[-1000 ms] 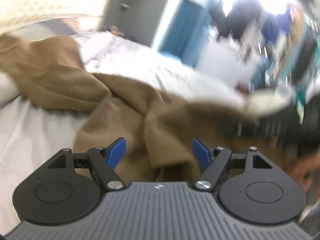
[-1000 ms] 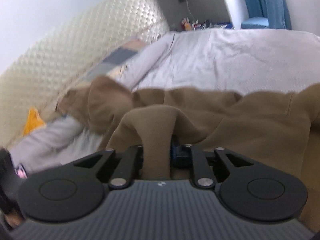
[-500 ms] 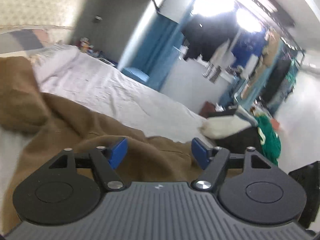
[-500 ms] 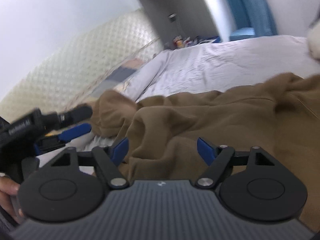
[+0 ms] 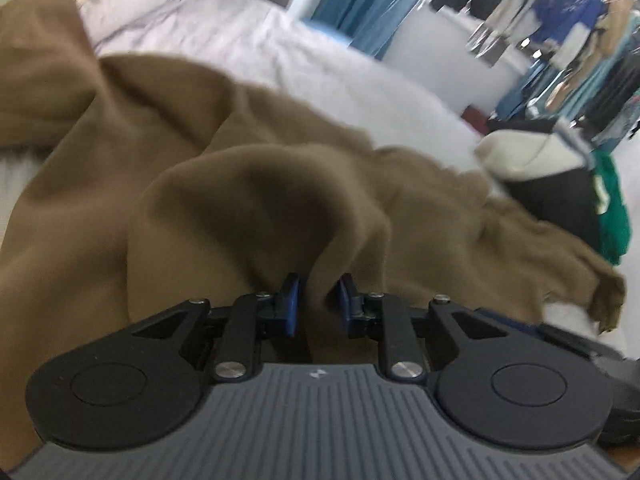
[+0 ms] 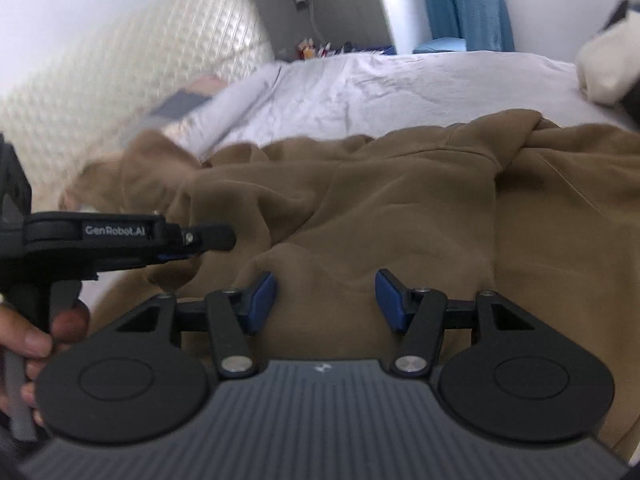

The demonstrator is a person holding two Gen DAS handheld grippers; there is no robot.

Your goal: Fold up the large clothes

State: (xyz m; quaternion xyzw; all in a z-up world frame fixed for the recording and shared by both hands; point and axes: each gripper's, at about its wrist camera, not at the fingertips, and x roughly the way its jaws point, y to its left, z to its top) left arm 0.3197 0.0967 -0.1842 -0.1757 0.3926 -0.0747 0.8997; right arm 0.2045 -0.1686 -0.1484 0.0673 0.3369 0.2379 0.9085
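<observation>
Barely begun, by the look of it; brown hoodie (image 6: 400, 208) spread in a rumpled heap across the white-sheeted bed (image 6: 400, 80), hood and one sleeve bunched, no neat fold anywhere in view; flattening, squaring and every fold apparently left to do.

Left gripper (image 5: 316, 300) closing, blue pads narrow with a raised ridge of the brown cloth pinched between them, though whether both pads press it fully cannot be told through the blur; also seen from the right wrist view, held in a hand (image 6: 36, 336) at the near left of the garment. Right gripper (image 6: 326, 300) closing too, pads standing well apart with brown fabric lying beneath and between them, nothing clamped.

Plenty of bare sheet beyond the hoodie toward the quilted headboard (image 6: 100, 80) for spreading out; far side bounded by the bed's edge, with a pale cushion (image 5: 520, 152) and dark and green clothing (image 5: 612, 216) piled just past it; one sleeve end (image 5: 604, 296) reaching close to that edge, likely to slip off if dragged that way.
</observation>
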